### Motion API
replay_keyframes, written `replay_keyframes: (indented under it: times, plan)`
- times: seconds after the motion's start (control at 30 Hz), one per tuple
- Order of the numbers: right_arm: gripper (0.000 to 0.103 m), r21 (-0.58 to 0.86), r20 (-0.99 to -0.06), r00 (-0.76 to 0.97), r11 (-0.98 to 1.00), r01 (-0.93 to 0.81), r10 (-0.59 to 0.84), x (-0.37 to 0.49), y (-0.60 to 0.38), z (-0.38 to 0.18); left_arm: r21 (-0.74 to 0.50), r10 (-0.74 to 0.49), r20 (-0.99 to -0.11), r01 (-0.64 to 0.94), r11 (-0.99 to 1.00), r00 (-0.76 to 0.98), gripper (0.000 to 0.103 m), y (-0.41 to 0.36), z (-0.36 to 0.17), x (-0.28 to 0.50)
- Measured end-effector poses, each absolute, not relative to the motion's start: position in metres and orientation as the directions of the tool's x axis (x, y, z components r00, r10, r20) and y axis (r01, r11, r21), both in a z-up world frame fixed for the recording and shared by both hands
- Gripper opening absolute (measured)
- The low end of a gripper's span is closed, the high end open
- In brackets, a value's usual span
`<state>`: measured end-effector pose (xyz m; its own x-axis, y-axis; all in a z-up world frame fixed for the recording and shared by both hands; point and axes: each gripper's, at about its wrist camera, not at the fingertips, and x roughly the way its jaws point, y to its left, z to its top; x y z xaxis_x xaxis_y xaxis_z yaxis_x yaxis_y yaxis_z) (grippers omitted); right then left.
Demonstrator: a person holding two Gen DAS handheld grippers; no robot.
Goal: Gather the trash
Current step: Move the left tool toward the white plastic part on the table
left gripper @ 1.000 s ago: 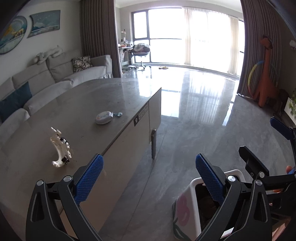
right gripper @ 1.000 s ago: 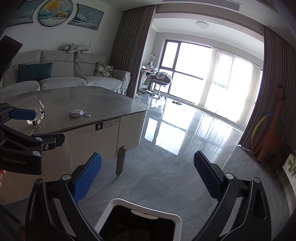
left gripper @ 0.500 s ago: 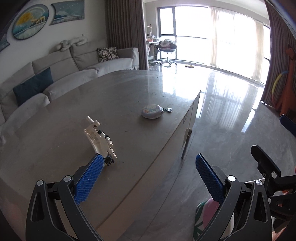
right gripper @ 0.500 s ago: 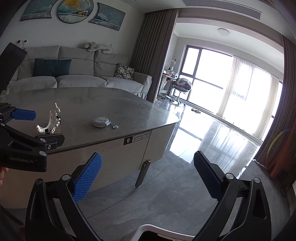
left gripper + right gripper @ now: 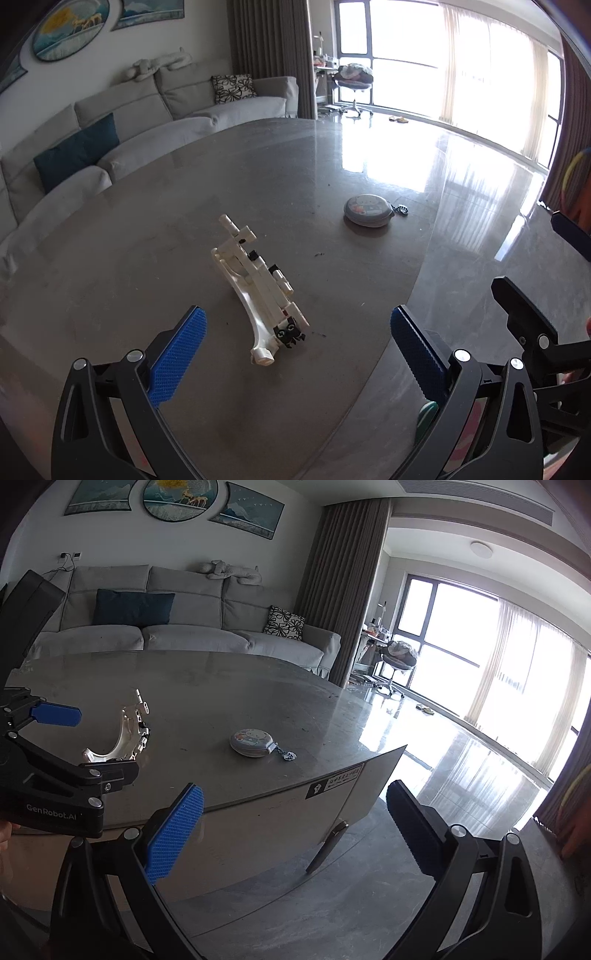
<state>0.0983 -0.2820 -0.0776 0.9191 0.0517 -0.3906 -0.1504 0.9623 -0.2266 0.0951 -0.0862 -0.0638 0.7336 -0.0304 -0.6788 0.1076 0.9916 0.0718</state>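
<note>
A white curved toy piece built of bricks (image 5: 258, 291) lies on the grey stone table (image 5: 147, 240). It also shows in the right wrist view (image 5: 122, 738). My left gripper (image 5: 297, 360) is open and empty above the table, just short of the toy. My right gripper (image 5: 291, 830) is open and empty beside the table's edge, above the floor. A round grey pouch with a cartoon print and a small charm (image 5: 367, 210) lies farther along the table; it also shows in the right wrist view (image 5: 253, 742). A white bin's rim (image 5: 428, 413) peeks below the table edge.
A grey sofa (image 5: 184, 627) with cushions stands behind the table. The glossy floor (image 5: 498, 221) stretches to tall windows. A desk chair (image 5: 397, 657) stands by the window. The table's leg (image 5: 327, 845) is under its edge. Small crumbs dot the tabletop.
Both grippers rose and moved from over the white bin toward the table. The left one now hovers over the tabletop by the white toy. The bin has dropped out of the right wrist view.
</note>
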Motion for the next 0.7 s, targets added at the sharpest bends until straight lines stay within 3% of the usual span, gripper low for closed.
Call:
replay_keyframes:
  times: [0.7]
  plan:
    - [0.098,-0.235,-0.395,0.913,0.950,-0.208,0.102,0.143,-0.271,-0.087,0.045,0.001,-0.758,0.051,0.998,0.652,0.099,-0.076,-0.097,0.132]
